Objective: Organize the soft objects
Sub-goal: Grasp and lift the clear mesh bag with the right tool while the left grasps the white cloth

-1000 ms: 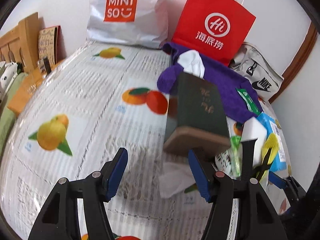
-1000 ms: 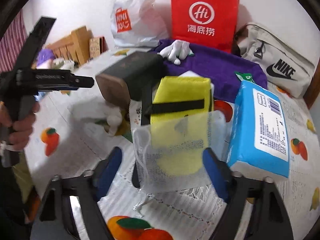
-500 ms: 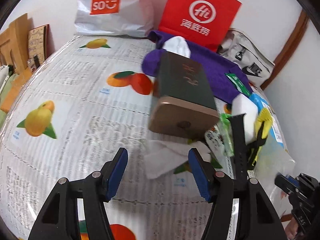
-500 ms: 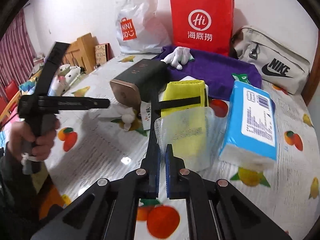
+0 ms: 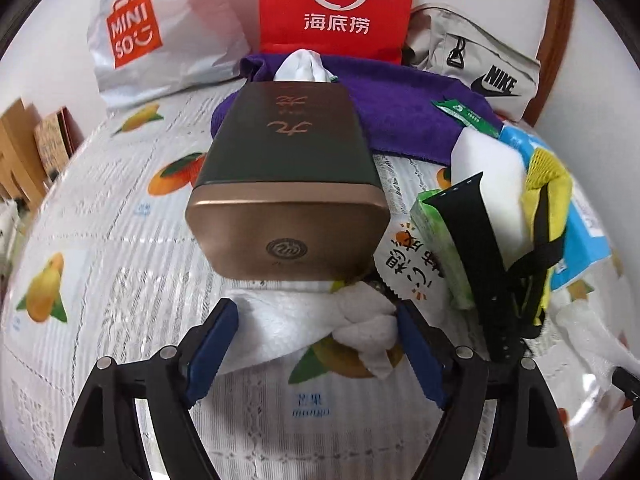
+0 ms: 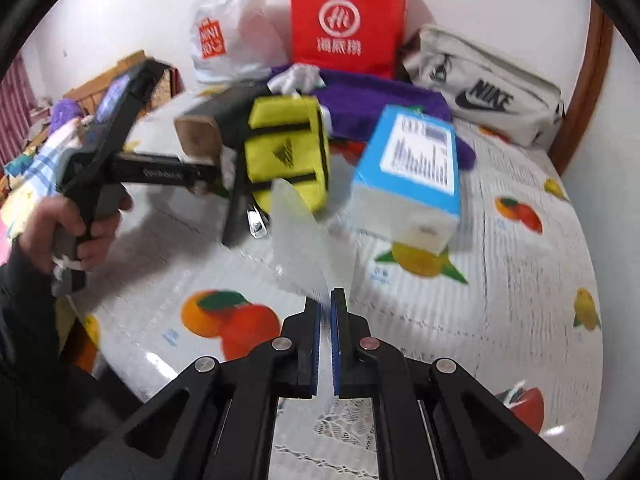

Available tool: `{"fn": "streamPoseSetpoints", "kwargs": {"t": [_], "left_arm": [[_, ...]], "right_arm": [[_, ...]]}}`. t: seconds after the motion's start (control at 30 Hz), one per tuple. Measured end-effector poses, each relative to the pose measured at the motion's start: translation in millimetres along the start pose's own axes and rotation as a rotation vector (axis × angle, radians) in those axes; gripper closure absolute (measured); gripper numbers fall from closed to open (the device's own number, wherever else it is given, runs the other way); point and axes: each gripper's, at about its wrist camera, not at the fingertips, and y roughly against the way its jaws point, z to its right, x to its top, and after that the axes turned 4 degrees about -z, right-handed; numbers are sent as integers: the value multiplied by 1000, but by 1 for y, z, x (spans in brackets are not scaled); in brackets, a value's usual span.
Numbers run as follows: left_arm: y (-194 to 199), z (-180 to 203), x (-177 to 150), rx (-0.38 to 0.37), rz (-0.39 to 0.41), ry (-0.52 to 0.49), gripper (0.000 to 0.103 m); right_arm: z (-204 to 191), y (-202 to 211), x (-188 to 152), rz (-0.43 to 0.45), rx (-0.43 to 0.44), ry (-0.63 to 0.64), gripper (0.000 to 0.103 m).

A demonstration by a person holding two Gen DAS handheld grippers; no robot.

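The left gripper, jaws opening, straddled a limp tissue, best pinched mid-wad; the right gripper was clamped on what looked like light mesh.

Left gripper jaws opening; right gripper clamped shut.
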Motion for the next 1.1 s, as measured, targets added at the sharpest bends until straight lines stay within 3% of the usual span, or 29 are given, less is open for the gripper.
{"fn": "streamPoseSetpoints", "kwargs": {"t": [0.07,0.13,0.23,0.3,0.4,0.5,0.67,0.8,0.97,1.1], "left_arm": [[-1,2,-1,19,13,-22,24],[-1,1,-3,31,28,-30,26],[2,-2,-5,48,39,-35,40],[4,-8,-6,53,43,-23,55],[7,-16,-7,49,50,-2,68],[9,-18,-10,49,54,-3,75],[17,-26,-18,20,52,13,77],[22,-31,-22,3,48,27,77],[25,-34,-26,-11,50,33,76],[26,-36,-28,-31,54,55,76]], "right_arm": [[0,-10,-2,-10,-2,1,97],[-2,-19,-2,-21,-2,10,91],[-7,-21,-5,-17,-9,46,60],[-11,-16,-7,7,-18,79,35],[-13,-11,-7,28,-4,71,20],[-14,-10,-2,19,60,35,19],[-14,-10,2,19,118,-25,19],[-11,-23,11,13,63,-97,18],[1,-56,20,-60,106,-242,17],[-11,-62,24,-27,49,-244,11]]}}
